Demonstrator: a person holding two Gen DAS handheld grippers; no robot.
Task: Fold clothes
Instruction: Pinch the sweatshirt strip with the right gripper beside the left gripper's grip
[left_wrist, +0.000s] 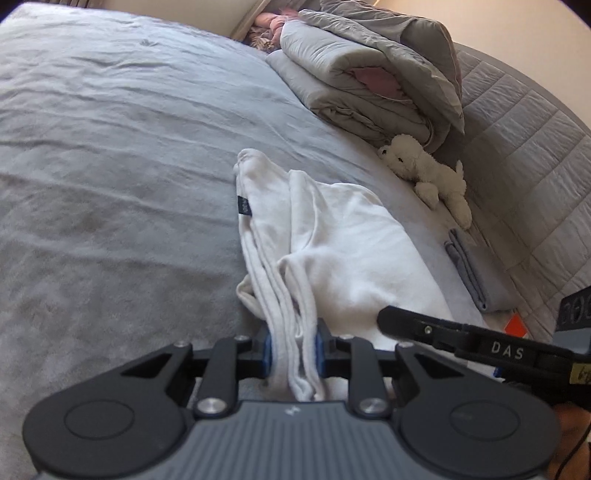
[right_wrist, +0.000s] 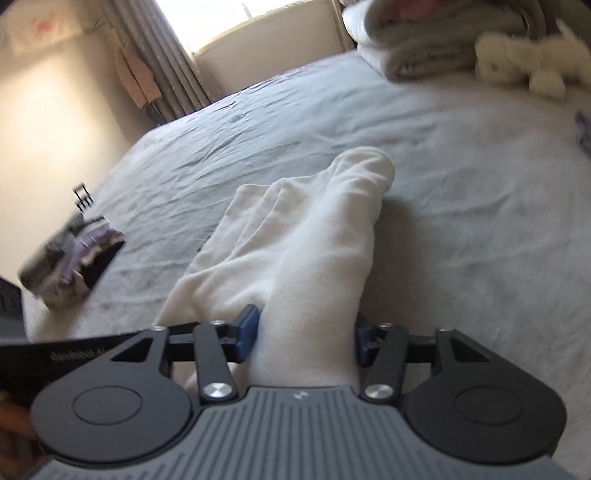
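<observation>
My left fingers (left_wrist: 293, 350) pinched the white garment (left_wrist: 332, 236); right fingers (right_wrist: 304, 338) clamped its thick fold; folding seemed half done.

A stuffed dog (left_wrist: 430, 173) lies beside a folded quilt (left_wrist: 369, 77) on the bed (left_wrist: 110, 147).

— Where are you looking from?
— Your left wrist camera sits low behind its fingers, angled down the bed (left_wrist: 110, 147) toward the padded headboard (left_wrist: 517, 155).
— And yours on the right?
— Equally close, facing the window (right_wrist: 221, 26). Both share the white garment (left_wrist: 332, 236) and plush dog (left_wrist: 428, 173).
</observation>
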